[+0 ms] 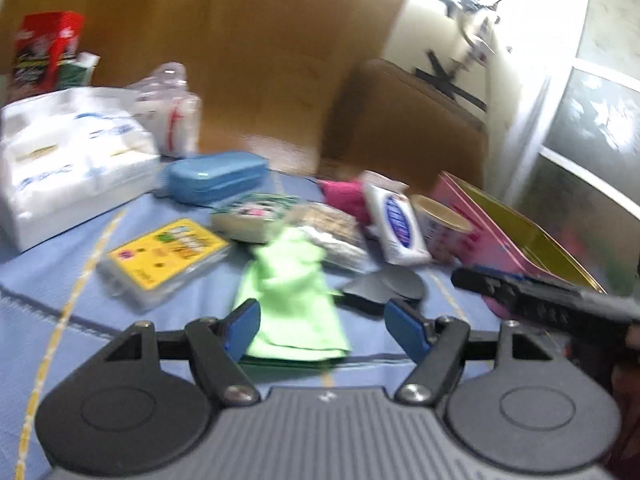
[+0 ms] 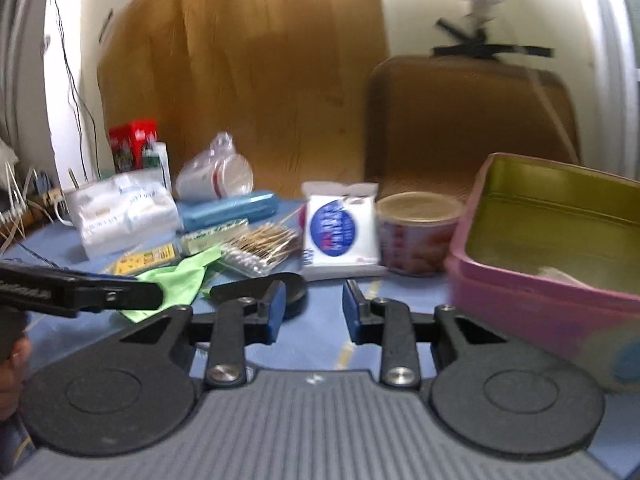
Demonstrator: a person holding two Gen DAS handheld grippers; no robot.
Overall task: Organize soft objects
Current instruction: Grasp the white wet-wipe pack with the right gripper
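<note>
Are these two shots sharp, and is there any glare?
Left wrist view: motion-blurred throughout, the light green cloth smeared, window glare blown out at top right. Right wrist view: softer blur, the pink tin box fuzzy, bright wash along the left wall.

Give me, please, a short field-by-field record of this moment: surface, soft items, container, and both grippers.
surface: blue cloth
soft item nearest left gripper: green cloth, lying flat between the open fingers
other soft item: white tissue pack, upright beside the tin can
container: pink tin box, open, on the right
left gripper: open, holding nothing
right gripper: open, holding nothing
</note>
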